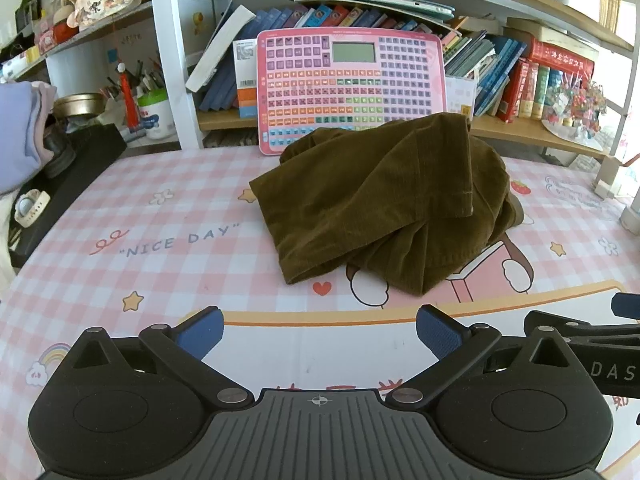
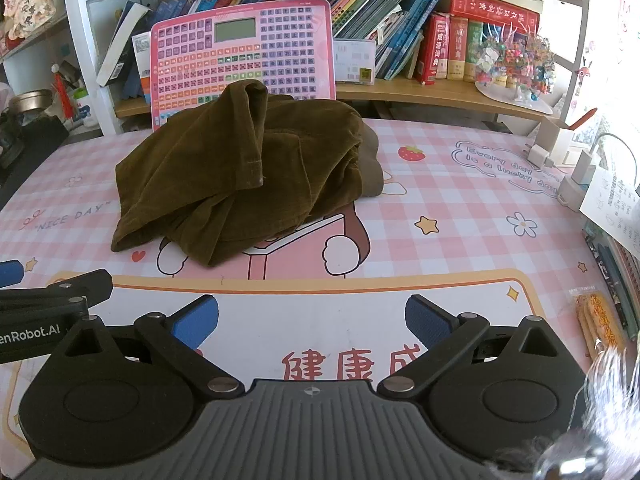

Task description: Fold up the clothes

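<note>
At the bottom of each frame, the left claw [image 1: 319,334] and right claw [image 2: 312,324] are spread wide and empty above the pink worktop [image 2: 460,208]. Beyond, mid-frame, lies the crumpled brown garment [image 1: 384,204], with a pink keyboard toy [image 1: 348,80] propped upright behind it.

Toy keyboard [image 1: 352,88] btm behind garment [image 1: 384,204]

A pink checked mat [image 1: 168,216] covers the table, with "NICE DAY", stars and a strawberry [image 2: 411,153] drawn on it. A pink board with many little buttons [image 1: 352,84] leans on the shelf. Books [image 2: 436,48] stand in a row behind it. White plugs [image 2: 576,172] sit at the right. A watch [image 1: 30,208] lies at the left.
</note>
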`<state>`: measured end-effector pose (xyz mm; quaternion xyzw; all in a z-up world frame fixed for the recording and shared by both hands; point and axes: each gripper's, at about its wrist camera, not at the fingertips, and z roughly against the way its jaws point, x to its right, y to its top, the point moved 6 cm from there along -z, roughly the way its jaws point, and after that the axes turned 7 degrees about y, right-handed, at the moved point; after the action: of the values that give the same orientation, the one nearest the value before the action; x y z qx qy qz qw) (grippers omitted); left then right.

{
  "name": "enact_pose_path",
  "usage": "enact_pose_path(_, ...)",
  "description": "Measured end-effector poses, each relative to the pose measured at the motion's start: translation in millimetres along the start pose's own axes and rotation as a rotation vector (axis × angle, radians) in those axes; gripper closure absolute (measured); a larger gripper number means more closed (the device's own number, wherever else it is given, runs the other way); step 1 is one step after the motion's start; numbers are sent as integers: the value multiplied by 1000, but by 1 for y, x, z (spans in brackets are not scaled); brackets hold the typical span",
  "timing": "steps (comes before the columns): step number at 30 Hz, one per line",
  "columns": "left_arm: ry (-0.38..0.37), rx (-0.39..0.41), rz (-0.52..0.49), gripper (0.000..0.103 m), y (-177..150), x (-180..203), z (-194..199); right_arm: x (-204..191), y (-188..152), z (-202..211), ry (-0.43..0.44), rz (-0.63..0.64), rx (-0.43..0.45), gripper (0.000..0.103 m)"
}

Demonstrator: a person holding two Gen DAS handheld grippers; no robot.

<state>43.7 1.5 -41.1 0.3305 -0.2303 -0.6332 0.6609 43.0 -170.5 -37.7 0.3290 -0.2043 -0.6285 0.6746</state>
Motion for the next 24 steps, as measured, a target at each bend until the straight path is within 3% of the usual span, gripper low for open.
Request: enact_pose_path(24, 5, 0, 1, 0, -2, -2, 2, -1, 0, 2, 3, 1, 4, 2)
